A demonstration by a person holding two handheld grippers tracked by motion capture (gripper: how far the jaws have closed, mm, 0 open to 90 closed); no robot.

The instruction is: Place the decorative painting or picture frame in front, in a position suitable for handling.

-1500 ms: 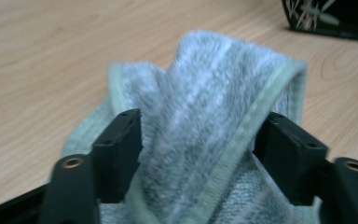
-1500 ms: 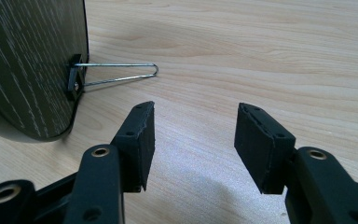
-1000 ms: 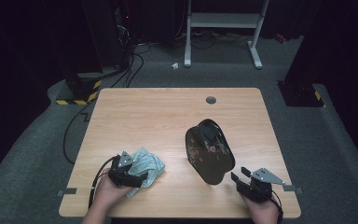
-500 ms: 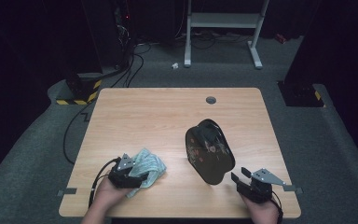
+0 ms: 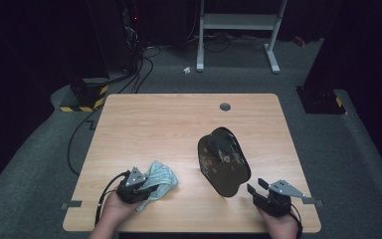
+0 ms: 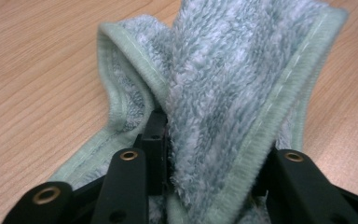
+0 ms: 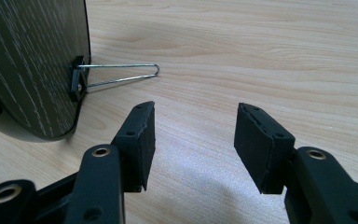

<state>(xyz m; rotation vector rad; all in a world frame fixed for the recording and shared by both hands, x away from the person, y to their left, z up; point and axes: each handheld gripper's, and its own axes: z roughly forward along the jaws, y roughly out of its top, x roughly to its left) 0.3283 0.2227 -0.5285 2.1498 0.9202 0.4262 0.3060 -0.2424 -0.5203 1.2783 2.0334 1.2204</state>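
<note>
A pale green terry cloth (image 5: 160,179) lies bunched near the table's front left. My left gripper (image 5: 145,187) is shut on it; in the left gripper view a thick fold of the cloth (image 6: 223,93) is pinched between the jaws of the left gripper (image 6: 207,161), and the right jaw is mostly hidden by fabric. A dark oval panel (image 5: 224,162) stands tilted on a thin wire stand (image 7: 121,74) at front centre-right. My right gripper (image 5: 256,186) rests just right of it, open and holding nothing. In the right gripper view the panel's back (image 7: 32,60) is to the left of the right gripper (image 7: 193,133).
The wooden table (image 5: 179,124) has a round cable hole (image 5: 225,106) near its far edge. Beyond it on the grey floor are cables (image 5: 144,59), a black-and-yellow striped base (image 5: 84,102) and a white desk frame (image 5: 238,30).
</note>
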